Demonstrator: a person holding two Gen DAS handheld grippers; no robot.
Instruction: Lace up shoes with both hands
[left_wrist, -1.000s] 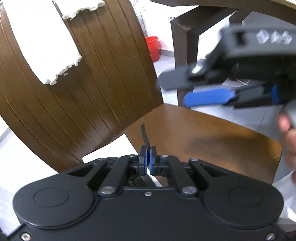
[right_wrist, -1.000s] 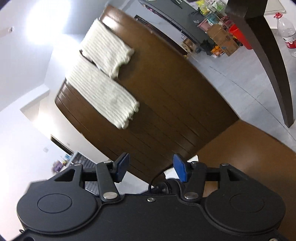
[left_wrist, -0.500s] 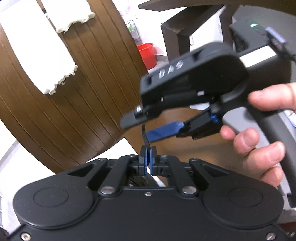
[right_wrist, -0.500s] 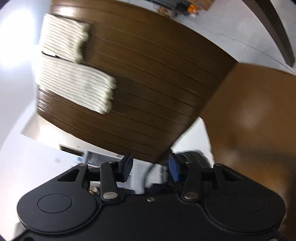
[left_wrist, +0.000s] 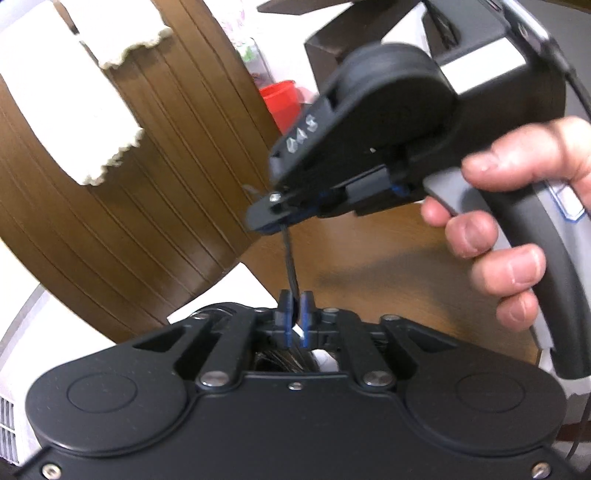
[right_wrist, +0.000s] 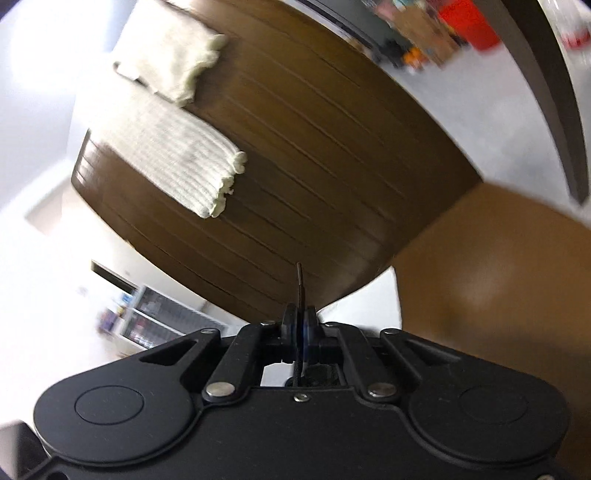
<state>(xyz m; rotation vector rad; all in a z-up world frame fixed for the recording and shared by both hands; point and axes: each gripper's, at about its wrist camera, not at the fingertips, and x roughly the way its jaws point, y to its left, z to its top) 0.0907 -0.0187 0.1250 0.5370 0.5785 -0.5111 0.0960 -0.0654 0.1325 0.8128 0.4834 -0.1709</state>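
Note:
A thin black shoelace (left_wrist: 290, 258) rises from between the fingers of my left gripper (left_wrist: 295, 310) to my right gripper (left_wrist: 266, 221), which a hand (left_wrist: 509, 236) holds just above. The left jaws are opening, with a small gap showing on each side of the lace. In the right wrist view my right gripper (right_wrist: 300, 321) is shut on the shoelace, and its stiff tip (right_wrist: 299, 280) sticks up past the pads. Of the shoe only a dark patch (left_wrist: 275, 360) shows behind the left gripper's body.
A brown wooden chair seat (left_wrist: 369, 258) lies below both grippers, with its slatted back (left_wrist: 166, 206) behind. Two white cloths (left_wrist: 70, 110) hang over the back. A red bucket (left_wrist: 282, 103) and a dark table leg (right_wrist: 546, 96) stand on the floor beyond.
My right gripper came in from the right, dropped onto the lace end above the left gripper and shut on it. The left jaws, shut on the lace before, have parted slightly.

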